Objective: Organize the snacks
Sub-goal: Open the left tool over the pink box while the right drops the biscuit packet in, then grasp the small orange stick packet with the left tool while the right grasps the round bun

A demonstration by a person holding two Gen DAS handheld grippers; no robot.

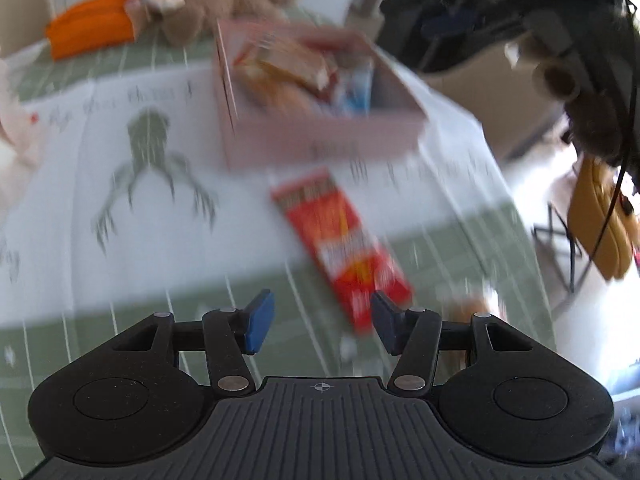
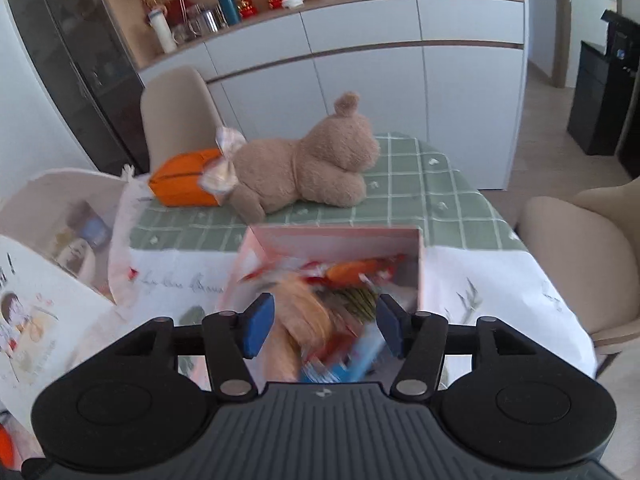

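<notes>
Red and blurred, a long snack box point(image 1: 340, 248) lies flat on the table ahead of the left gripper point(image 1: 322, 322) in the left wrist view. We note its near end sits just in front of the right-hand blue pad point(image 1: 386, 320), apart from it. The jaws stand partly open and hold nothing. Beyond the red box, farther ahead, a pink cardboard box point(image 1: 320, 140) stands on a white printed cloth point(image 1: 120, 184); we see orange and blue packets inside it, too blurred to name. Behind the pink box, ahead to the left, lie a plush bear point(image 1: 236, 0) and an orange pouch point(image 1: 88, 24).

In the right wrist view, the right gripper point(image 2: 326, 328) hangs over the same pink cardboard box point(image 2: 336, 238). Its jaws are parted about halfway. A tan, smeared snack item point(image 2: 304, 320) shows between the pads; we cannot tell if either pad touches it. Red, orange and blue packets point(image 2: 352, 270) fill the box just ahead. Farther ahead on the green checked tablecloth point(image 2: 404, 192) lie the plush bear point(image 2: 308, 164) and the orange pouch point(image 2: 184, 178).
</notes>
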